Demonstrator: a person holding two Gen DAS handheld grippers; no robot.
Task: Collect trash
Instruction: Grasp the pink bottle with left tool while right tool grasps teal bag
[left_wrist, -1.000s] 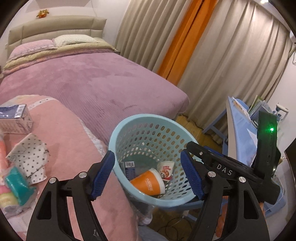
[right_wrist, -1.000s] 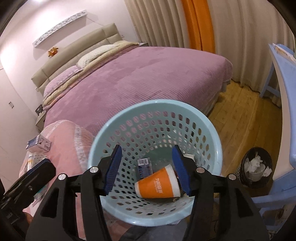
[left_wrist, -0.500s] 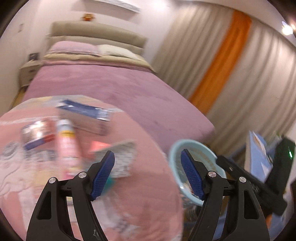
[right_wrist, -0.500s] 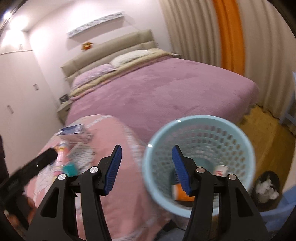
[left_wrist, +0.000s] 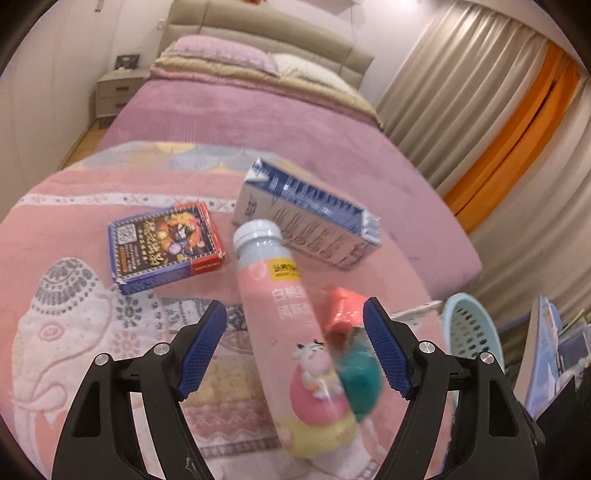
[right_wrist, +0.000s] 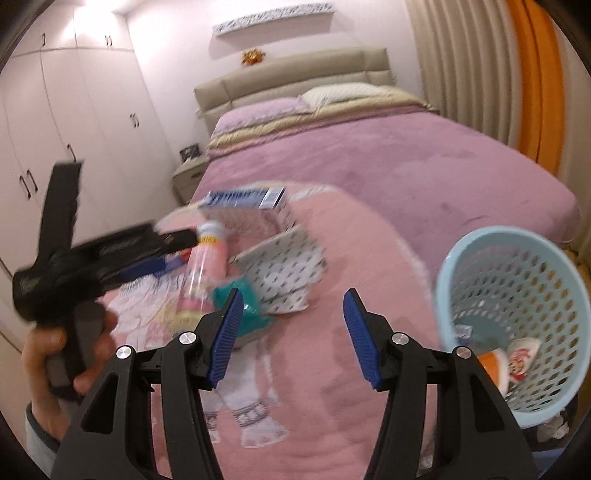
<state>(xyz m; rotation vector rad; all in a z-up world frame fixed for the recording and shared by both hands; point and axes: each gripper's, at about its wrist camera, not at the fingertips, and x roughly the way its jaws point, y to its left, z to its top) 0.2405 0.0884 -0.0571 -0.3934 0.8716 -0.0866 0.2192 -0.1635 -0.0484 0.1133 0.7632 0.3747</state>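
A pink drink bottle (left_wrist: 291, 328) lies on the pink blanket (left_wrist: 74, 332), between the open fingers of my left gripper (left_wrist: 293, 347), untouched. It also shows in the right wrist view (right_wrist: 205, 266). Beside it lie a teal and red wrapper (left_wrist: 354, 354), a blue-white carton (left_wrist: 314, 218), a red-blue card box (left_wrist: 166, 243) and a dotted paper bag (right_wrist: 284, 269). The light blue basket (right_wrist: 517, 317) holds an orange cup (right_wrist: 493, 363) and other trash. My right gripper (right_wrist: 293, 332) is open and empty over the blanket, left of the basket.
The purple bed (right_wrist: 369, 158) stretches behind the blanket. A nightstand (left_wrist: 118, 92) stands at its far left, wardrobes (right_wrist: 55, 122) along the left wall, curtains (left_wrist: 498, 122) on the right. A blue stand (left_wrist: 546, 350) is behind the basket.
Both grippers swung left, away from the basket and over the blanket. My left gripper has come down around the pink bottle. Both stayed open.
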